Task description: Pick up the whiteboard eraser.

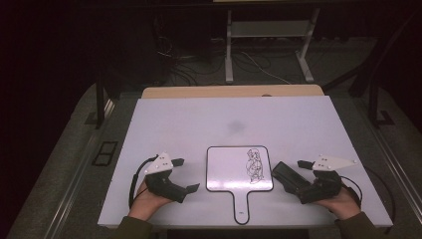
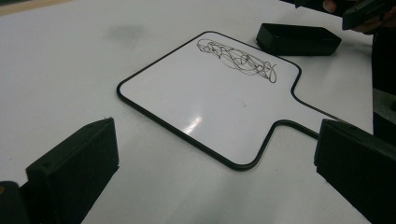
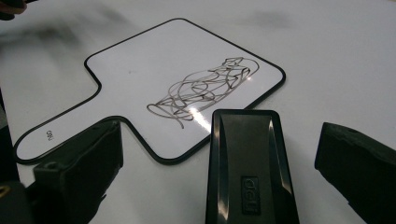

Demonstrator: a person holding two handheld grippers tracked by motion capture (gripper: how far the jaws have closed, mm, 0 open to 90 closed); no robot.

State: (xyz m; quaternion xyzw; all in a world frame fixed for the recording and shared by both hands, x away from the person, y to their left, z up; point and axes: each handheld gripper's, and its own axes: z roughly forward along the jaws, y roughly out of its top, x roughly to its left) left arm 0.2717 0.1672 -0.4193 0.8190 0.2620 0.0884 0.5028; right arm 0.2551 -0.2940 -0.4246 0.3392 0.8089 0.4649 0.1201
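Your desk (image 1: 189, 124) carries the paddle whiteboard (image 1: 234, 172) near centre, the black eraser (image 1: 286, 177) touching its right edge. Both tools, left tool (image 1: 181, 175) and right tool (image 1: 293, 172), stand open, empty. Closing off-centre could skid the eraser, I judge. The right gripper view shows its embossed logo; the high view doesn't.

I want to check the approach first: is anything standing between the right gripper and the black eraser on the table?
Nothing visible does. The right gripper is open, and the black eraser lies directly ahead between its jaws, untouched, on the white table. The small whiteboard with its scribble lies beyond the eraser, not in the path.
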